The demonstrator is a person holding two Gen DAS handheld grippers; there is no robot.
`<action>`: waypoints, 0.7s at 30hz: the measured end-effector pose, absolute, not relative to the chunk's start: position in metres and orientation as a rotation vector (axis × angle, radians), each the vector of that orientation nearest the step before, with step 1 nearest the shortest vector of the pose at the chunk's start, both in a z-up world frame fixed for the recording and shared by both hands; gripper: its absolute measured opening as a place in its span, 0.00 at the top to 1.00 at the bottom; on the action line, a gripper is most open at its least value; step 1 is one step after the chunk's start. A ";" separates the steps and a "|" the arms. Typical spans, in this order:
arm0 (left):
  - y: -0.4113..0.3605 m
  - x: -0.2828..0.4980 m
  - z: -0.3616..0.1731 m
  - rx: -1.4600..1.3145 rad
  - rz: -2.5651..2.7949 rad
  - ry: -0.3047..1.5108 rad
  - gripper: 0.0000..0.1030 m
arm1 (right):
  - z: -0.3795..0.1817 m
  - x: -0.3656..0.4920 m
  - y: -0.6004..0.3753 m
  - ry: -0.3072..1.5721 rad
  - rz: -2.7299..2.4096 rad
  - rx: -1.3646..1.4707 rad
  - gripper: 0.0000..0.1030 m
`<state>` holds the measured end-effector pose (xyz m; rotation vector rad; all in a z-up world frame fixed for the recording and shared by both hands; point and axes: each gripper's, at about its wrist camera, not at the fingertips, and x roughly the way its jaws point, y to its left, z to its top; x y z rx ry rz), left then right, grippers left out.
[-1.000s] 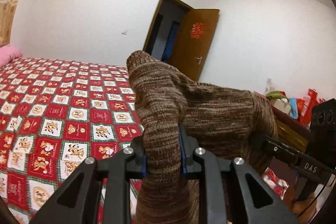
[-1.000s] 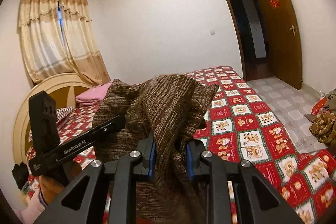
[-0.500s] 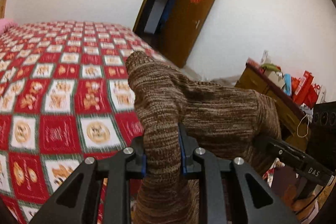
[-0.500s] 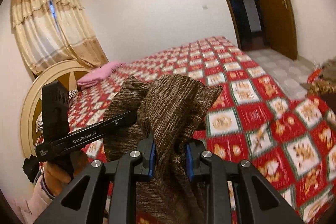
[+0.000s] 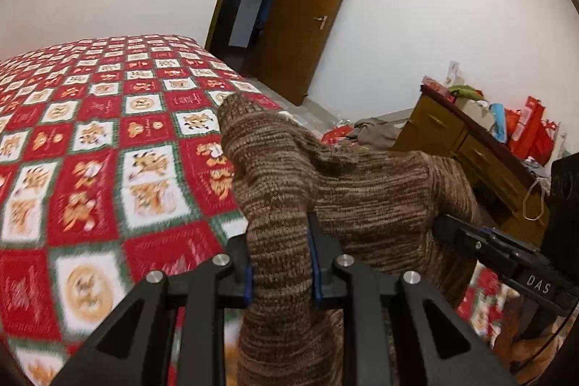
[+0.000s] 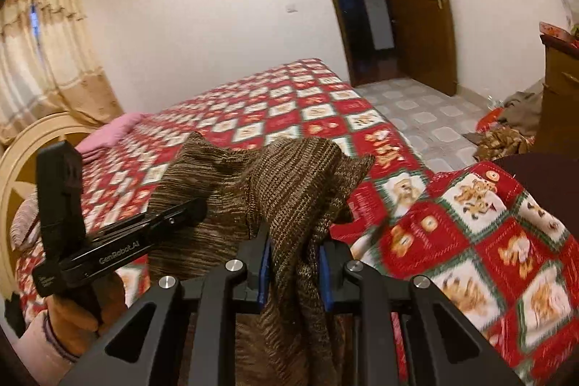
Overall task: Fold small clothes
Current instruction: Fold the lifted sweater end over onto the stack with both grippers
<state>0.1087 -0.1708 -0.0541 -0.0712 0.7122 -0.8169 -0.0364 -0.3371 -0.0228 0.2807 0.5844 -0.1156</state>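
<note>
Both grippers are up in the air with one garment between them! The left gripper (image 5: 280, 272) is clenched on a thick bunch of the brown marled knit sweater (image 5: 362, 198), fabric spilling over the top of its blue-lined jaws and hanging down below them. The right gripper (image 6: 294, 272) is clamped on another bunch of the same sweater (image 6: 289, 190), a peak of knit standing just ahead of its fingertips. In the right wrist view the left gripper (image 6: 181, 214) shows off to the side with the knit stretched across the gap, so the garment is carried clear of the bed, suspended between the two.

Ahead of and beneath both grippers lies the red, white and green patchwork bedspread with bear motifs (image 5: 108, 169), and there is motion blur on it, so things are on the move. A wooden door (image 6: 412, 2) stands open on the far wall.

My read: this is the carry-and-spread step, no fold made yet. The next move likely calls for bringing the sweater down onto the bedspread, pulling the two grips apart so the knit lands flat. That loose, heavy knit could bunch under itself if it drops slack.
</note>
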 end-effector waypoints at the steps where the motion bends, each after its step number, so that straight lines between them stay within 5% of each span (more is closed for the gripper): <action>1: -0.178 0.116 -0.058 -0.069 -0.808 0.725 0.78 | -0.027 -0.024 -0.346 0.594 -0.134 0.275 0.79; 10: -0.221 0.149 -0.100 0.047 -0.693 0.801 0.74 | -0.076 0.046 -0.389 0.719 -0.252 0.206 0.80; 13: -0.216 0.157 -0.106 0.026 -0.628 0.862 0.48 | -0.096 0.054 -0.407 0.792 -0.267 0.286 0.67; 14: -0.209 0.160 -0.103 0.004 -0.603 0.871 0.36 | -0.095 0.050 -0.411 0.780 -0.274 0.307 0.56; 16: -0.194 0.166 -0.099 -0.025 -0.571 0.882 0.26 | -0.089 0.039 -0.420 0.765 -0.322 0.318 0.47; 20: -0.162 0.163 -0.088 -0.072 -0.543 0.899 0.22 | -0.068 -0.004 -0.427 0.672 -0.391 0.339 0.53; 21: -0.156 0.158 -0.085 -0.064 -0.530 0.893 0.22 | -0.061 -0.011 -0.421 0.647 -0.393 0.302 0.77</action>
